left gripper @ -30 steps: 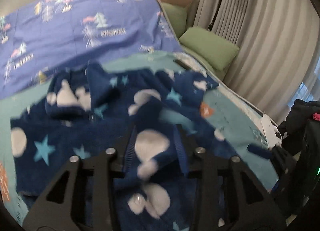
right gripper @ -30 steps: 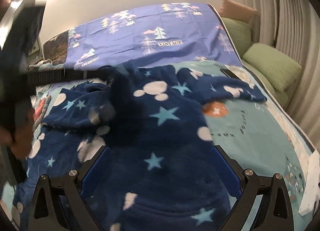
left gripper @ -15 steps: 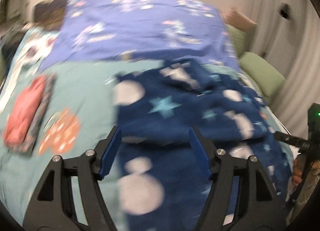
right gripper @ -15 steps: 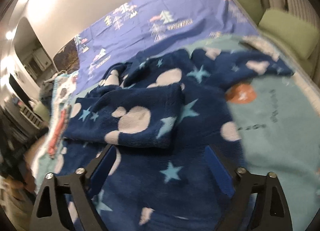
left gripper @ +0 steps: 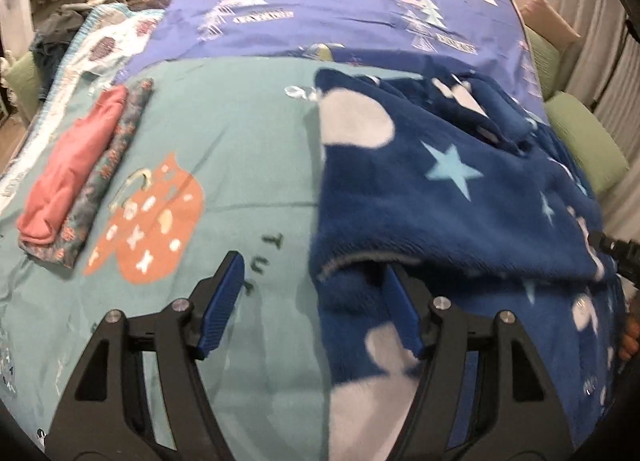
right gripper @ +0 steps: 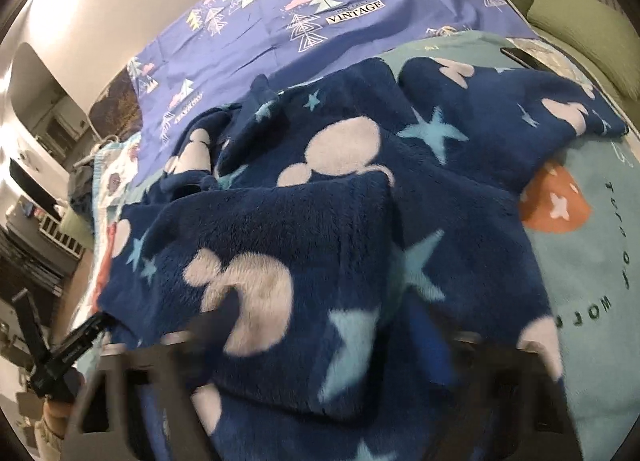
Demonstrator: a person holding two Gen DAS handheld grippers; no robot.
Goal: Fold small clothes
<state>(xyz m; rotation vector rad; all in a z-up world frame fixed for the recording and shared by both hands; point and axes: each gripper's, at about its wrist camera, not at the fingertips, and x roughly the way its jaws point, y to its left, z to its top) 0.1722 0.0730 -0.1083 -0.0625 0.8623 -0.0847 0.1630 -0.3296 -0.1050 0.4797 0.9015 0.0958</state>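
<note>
A: What could spoil it from here?

B: The left tool (left gripper: 316,303) is spread wide, one finger on the bare teal sheet and the other tucked at the folded edge of the navy fleece garment (left gripper: 460,197), pinching nothing. If it closes there I'd guess it takes only the top layer, and the fold peels open when lifted. The pile is thick and springy, so a loose fold may well slump

A: And the right tool (right gripper: 320,349)?

B: Badly blurred at the bottom of its view, with fleece (right gripper: 320,229) draped across it. I cannot tell whether it is spread or pinching cloth

A: How does the garment look?

B: Plush, dark blue with pale mouse-head shapes and light blue stars. It lies on the bed (left gripper: 224,109) towards the right edge, one flap doubled over the body, sleeves bunched towards the head end. A folded pink and floral stack (left gripper: 76,177) sits well apart near the left edge
</note>
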